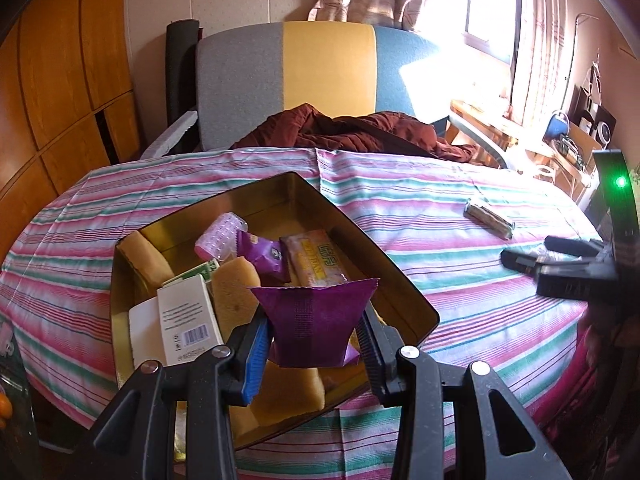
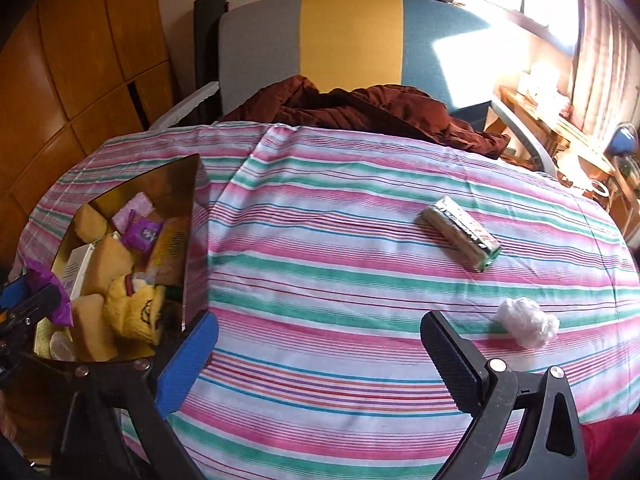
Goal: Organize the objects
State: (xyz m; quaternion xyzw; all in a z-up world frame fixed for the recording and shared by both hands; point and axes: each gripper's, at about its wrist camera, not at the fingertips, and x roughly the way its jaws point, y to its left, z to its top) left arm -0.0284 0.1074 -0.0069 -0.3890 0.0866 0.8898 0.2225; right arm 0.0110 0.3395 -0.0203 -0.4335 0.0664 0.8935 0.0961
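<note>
A: What has the left gripper (image 1: 314, 334) got?
B: It's clamped on a purple packet (image 1: 314, 320) over the gold tin (image 1: 400, 276).
A: And the right gripper (image 2: 320, 354)?
B: Jaws wide apart, nothing between them. Foil bar (image 2: 460, 232) at one o'clock, plastic wad (image 2: 528, 322) at three, both on the striped cloth (image 2: 320, 240).

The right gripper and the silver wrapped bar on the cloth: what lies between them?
Only bare striped tablecloth lies between the open right gripper and the silver wrapped bar, as the right wrist view shows.

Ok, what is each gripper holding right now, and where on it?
The left gripper pinches a purple packet by its lower sides, above the gold tin. The right gripper is open, holding nothing.
</note>
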